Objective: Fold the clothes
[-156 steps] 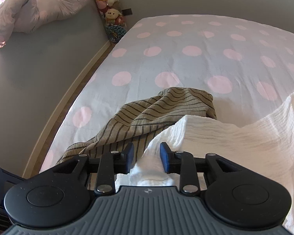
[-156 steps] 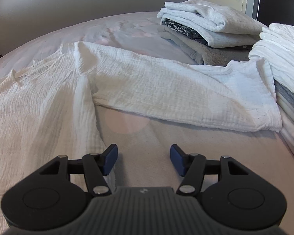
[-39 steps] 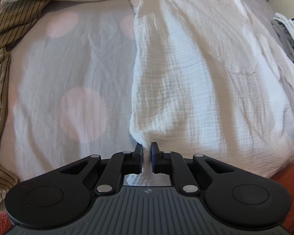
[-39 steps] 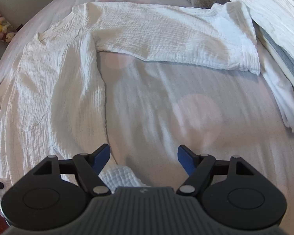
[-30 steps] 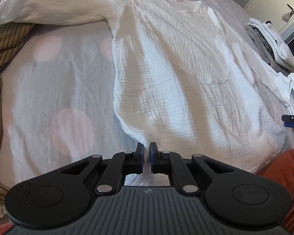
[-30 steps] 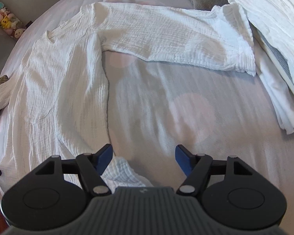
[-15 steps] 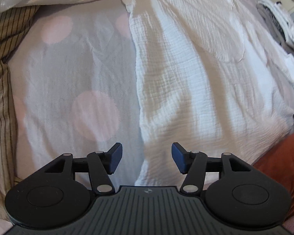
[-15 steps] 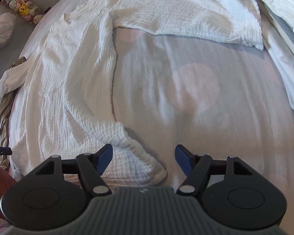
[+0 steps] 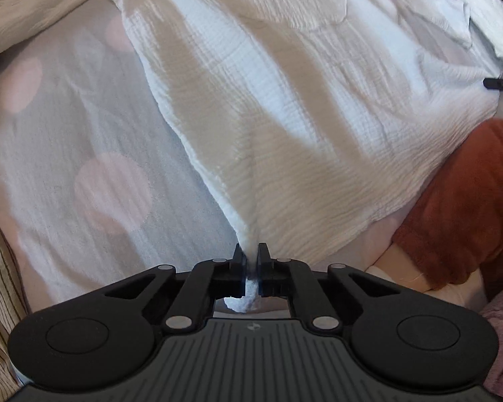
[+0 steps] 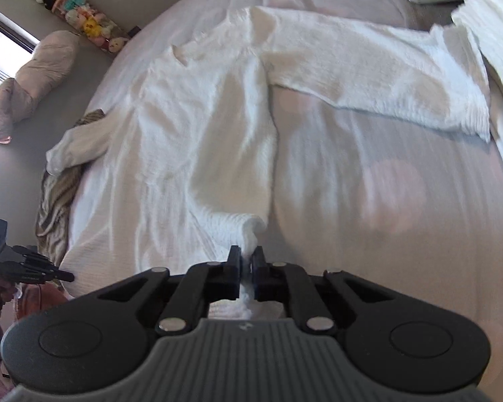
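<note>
- Pinching the hem corner of the white crinkle shirt point(image 9: 285, 100) with the left gripper point(image 9: 250, 261), jaws just closing down tight on the fabric, cloth poking out behind the pads.
- Clamping the other hem corner with the right gripper point(image 10: 247, 263) too, jaws just closing on a bunched fold.
- Lying spread across the polka-dot bedsheet point(image 9: 84, 167), sleeve point(image 10: 385, 77) reaching toward the folded white stack point(image 10: 496, 33).
- Sitting off to the side: striped brown garment point(image 10: 55, 197), plush toys point(image 10: 84, 16) by the wall.
</note>
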Tool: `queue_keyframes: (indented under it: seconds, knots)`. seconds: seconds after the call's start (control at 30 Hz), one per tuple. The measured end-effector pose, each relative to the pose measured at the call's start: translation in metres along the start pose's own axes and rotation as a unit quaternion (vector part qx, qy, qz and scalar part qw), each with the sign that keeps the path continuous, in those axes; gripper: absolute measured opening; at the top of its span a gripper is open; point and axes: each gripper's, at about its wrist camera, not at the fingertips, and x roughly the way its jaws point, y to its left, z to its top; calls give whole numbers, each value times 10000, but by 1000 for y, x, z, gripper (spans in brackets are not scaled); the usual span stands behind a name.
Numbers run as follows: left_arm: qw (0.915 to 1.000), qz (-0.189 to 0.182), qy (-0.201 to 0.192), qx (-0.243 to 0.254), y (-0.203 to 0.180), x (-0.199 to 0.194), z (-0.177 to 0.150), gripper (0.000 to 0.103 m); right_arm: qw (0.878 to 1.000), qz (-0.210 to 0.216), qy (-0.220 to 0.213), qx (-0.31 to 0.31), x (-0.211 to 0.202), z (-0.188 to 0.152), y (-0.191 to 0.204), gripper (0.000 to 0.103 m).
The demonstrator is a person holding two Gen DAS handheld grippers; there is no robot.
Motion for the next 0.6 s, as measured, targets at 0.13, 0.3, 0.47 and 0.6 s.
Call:
queue_keyframes:
  seconds: [0.13, 0.3, 0.47, 0.6]
  knots:
    - [9985, -267, -323, -350, 20, -44, -1, 4, 9992, 277, -304, 27, -35, 18, 28, 8]
    - [9963, -349, -301, -727, 46, -69, -6, 4, 9991, 235, 222, 267, -36, 13, 36, 8]
    - [9953, -235, 31, -938, 59, -51, -9, 4, 9940, -466, 981, 120, 3, -12, 23, 8]
    - [9944, -44, 291, -1016, 61, -27, -5, 4, 9890, -786, 1256, 2, 29, -19, 16, 8]
